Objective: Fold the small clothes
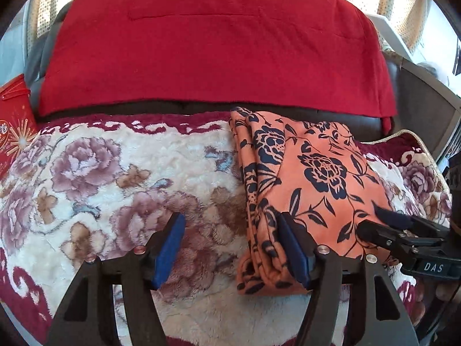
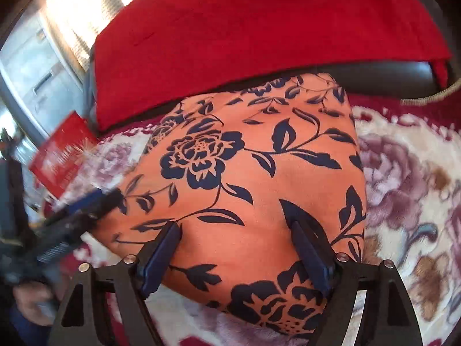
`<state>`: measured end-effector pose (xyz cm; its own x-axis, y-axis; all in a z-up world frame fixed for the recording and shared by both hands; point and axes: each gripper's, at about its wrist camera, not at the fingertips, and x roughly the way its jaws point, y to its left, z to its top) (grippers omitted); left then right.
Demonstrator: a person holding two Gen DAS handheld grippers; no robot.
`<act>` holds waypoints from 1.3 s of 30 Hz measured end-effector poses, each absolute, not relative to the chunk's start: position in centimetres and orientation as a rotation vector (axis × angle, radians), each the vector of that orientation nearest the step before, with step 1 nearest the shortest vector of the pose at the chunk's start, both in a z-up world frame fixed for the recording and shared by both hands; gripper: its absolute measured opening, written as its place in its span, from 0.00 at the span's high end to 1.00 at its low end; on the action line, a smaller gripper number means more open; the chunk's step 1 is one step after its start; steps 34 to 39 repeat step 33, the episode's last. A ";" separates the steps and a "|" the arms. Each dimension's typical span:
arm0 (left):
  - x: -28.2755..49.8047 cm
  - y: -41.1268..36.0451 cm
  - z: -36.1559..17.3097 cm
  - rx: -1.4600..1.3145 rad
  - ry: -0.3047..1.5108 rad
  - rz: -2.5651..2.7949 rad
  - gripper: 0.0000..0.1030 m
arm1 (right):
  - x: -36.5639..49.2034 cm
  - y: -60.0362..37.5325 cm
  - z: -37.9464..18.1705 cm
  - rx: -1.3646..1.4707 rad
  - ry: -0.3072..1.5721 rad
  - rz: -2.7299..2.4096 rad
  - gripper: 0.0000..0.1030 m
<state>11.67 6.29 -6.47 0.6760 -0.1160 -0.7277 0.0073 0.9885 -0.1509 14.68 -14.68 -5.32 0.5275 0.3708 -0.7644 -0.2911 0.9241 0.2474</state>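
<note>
An orange garment with a dark blue flower print (image 1: 305, 178) lies folded in layers on the plush floral blanket (image 1: 115, 173). It fills the middle of the right wrist view (image 2: 245, 173). My left gripper (image 1: 233, 248) is open at the garment's left folded edge, one finger (image 1: 294, 248) on the cloth, the other over the blanket. My right gripper (image 2: 236, 253) is open with both fingers over the garment's near part. It shows from the side in the left wrist view (image 1: 386, 225). The left gripper appears blurred in the right wrist view (image 2: 86, 204).
A red blanket (image 1: 216, 43) drapes over the dark sofa back (image 1: 412, 92) behind the garment. A red gift box (image 1: 14, 127) stands at the far left; it also shows in the right wrist view (image 2: 60, 155). Curtains and a bright window lie beyond.
</note>
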 end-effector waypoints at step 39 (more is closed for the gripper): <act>4.8 2.1 0.4 -0.089 0.694 -0.021 0.02 | 4.8 -16.0 -0.7 -0.004 0.852 0.233 0.07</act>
